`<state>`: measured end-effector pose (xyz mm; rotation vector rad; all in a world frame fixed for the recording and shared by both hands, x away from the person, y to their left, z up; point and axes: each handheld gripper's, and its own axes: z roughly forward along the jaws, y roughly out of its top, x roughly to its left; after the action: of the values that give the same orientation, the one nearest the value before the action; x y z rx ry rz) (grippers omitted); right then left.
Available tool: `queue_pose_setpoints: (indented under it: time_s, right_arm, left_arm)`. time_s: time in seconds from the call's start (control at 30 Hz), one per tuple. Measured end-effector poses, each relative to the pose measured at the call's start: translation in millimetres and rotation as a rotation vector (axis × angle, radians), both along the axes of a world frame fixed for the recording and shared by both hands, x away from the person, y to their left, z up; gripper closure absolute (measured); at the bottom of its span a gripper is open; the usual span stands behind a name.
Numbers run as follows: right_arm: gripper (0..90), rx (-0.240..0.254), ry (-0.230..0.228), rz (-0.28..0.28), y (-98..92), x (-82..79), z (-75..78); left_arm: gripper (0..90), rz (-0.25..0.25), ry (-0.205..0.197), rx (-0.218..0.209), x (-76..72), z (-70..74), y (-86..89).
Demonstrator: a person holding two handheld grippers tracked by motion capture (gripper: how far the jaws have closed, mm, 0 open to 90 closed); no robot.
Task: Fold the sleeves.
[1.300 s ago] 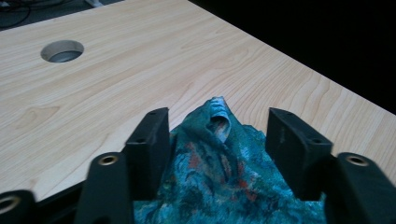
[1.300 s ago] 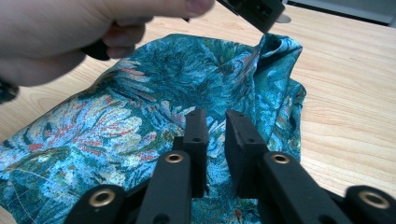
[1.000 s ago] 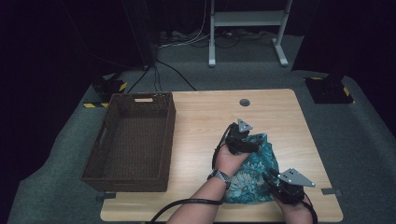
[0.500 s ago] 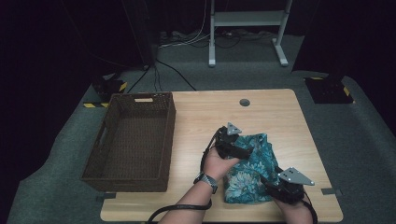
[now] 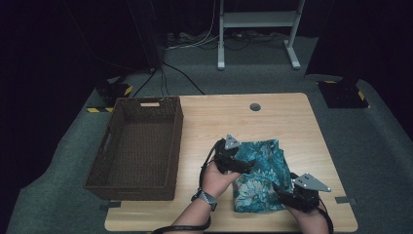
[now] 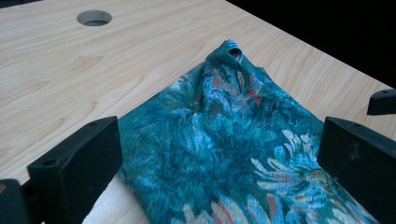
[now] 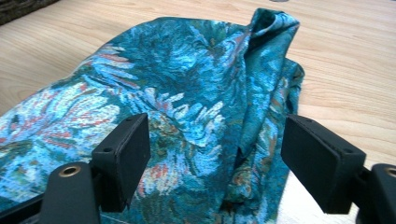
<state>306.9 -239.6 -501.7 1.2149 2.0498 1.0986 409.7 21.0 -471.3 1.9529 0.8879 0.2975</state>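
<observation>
Since the earlier frame the left gripper (image 5: 239,165) has slid leftward along the table toward the near-left edge of the teal floral cloth (image 5: 260,176), and its jaws have just been opening; they now stand wide apart with the cloth lying between them, not pressed. Over the same stretch the right gripper (image 5: 287,194) has kept its place at the cloth's near right corner, its jaws also just opening, spread over the fabric with nothing clamped. That cloth lies folded and rumpled on the wooden table (image 5: 204,122), near the front right, with one peaked corner (image 6: 229,50) rising toward the cable hole (image 5: 254,107). Bare tabletop lies open behind and left of the cloth. At the table's left side sits the brown wicker basket (image 5: 113,146), well apart from the cloth.
</observation>
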Motion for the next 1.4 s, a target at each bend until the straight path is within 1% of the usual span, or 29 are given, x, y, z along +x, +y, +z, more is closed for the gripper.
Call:
queue_pose_setpoints:
  time_s: [0.07,0.2,0.23,0.4,0.43,0.5,0.53,0.57,0.6,0.67,0.7,0.77,0.8,0.83,0.87,0.9,0.93,1.0,1.03,1.1,1.17,1.3,1.4]
  right_arm:
    - [21.4,0.003,0.003,-0.01,-2.3,1.8,1.4]
    - [18.5,0.01,0.004,-0.018,-7.1,5.1,5.9]
    - [18.4,0.011,0.001,-0.021,-8.9,6.1,7.4]
    - [18.8,0.019,0.004,-0.036,-15.5,12.3,14.3]
    - [19.2,0.012,0.003,-0.032,-15.9,14.0,15.8]
    - [20.0,-0.015,0.0,-0.02,-16.0,17.9,18.9]
    - [20.2,-0.022,-0.001,-0.018,-16.4,20.0,19.9]
    - [20.6,-0.027,0.0,-0.018,-16.9,22.1,20.2]
    - [20.6,-0.027,0.0,-0.018,-16.9,22.1,20.2]
    - [21.8,-0.014,0.009,-0.018,-18.0,27.0,16.2]
    - [21.8,-0.014,0.009,-0.018,-18.0,27.0,16.2]
    - [28.0,-0.017,0.013,-0.01,-18.5,27.0,7.0]
    - [28.0,-0.017,0.013,-0.01,-18.5,27.0,7.0]
    - [32.5,-0.02,0.023,0.012,-20.2,27.1,2.7]
    - [32.5,-0.02,0.023,0.012,-20.2,27.1,2.7]
    - [35.2,-0.022,0.024,0.012,-21.8,27.5,1.5]
    - [39.2,-0.012,0.025,0.011,-25.4,28.2,0.0]
    - [41.0,-0.011,0.025,0.009,-27.2,28.7,-0.6]
    - [44.2,-0.007,0.028,0.004,-30.5,29.1,-2.0]
    - [45.4,-0.008,0.03,0.002,-31.2,28.9,-3.3]
    - [47.8,-0.02,0.045,0.012,-31.5,27.9,-7.8]
    - [51.7,-0.046,0.045,0.033,-28.9,27.0,-9.0]
    - [53.8,-0.057,0.048,0.037,-28.4,27.4,-9.8]
  left_arm:
    - [0.0,0.008,0.011,-0.005,-4.5,-1.1,6.0]
    - [0.1,0.021,0.011,-0.01,-8.9,-2.2,11.6]
    - [0.1,0.024,0.011,-0.008,-11.7,-2.6,15.3]
    - [0.2,0.038,0.002,0.003,-18.4,-4.4,21.2]
    - [0.2,0.042,0.007,0.004,-22.0,-7.0,24.3]
    - [0.2,0.047,0.01,0.007,-23.9,-8.9,25.5]
    - [0.2,0.051,0.016,0.012,-27.7,-13.2,27.0]
    - [0.3,0.051,0.016,0.012,-27.7,-13.2,27.0]
    - [0.3,0.054,0.017,0.018,-29.6,-15.6,27.5]
    - [0.6,0.064,0.033,0.028,-34.5,-23.1,28.8]
    - [0.7,0.064,0.033,0.028,-34.5,-23.1,28.8]
    - [1.0,0.074,0.054,0.04,-37.6,-30.5,30.0]
    - [1.1,0.074,0.054,0.04,-37.6,-30.5,30.0]
    - [1.2,0.076,0.06,0.044,-38.5,-32.6,30.7]
    - [1.2,0.08,0.067,0.043,-39.5,-34.4,31.1]
    - [1.4,0.083,0.07,0.048,-40.3,-35.9,31.3]
    - [1.6,0.088,0.076,0.054,-42.0,-38.1,31.4]
    - [1.8,0.089,0.079,0.061,-42.8,-38.8,31.6]
    - [1.9,0.096,0.083,0.058,-44.0,-40.4,31.6]
    - [2.1,0.099,0.087,0.059,-44.5,-41.3,31.2]
    - [2.3,0.096,0.097,0.063,-45.7,-44.8,27.5]
    - [2.4,0.083,0.11,0.072,-46.2,-48.6,22.4]
    - [2.6,0.08,0.116,0.065,-45.9,-49.2,21.2]
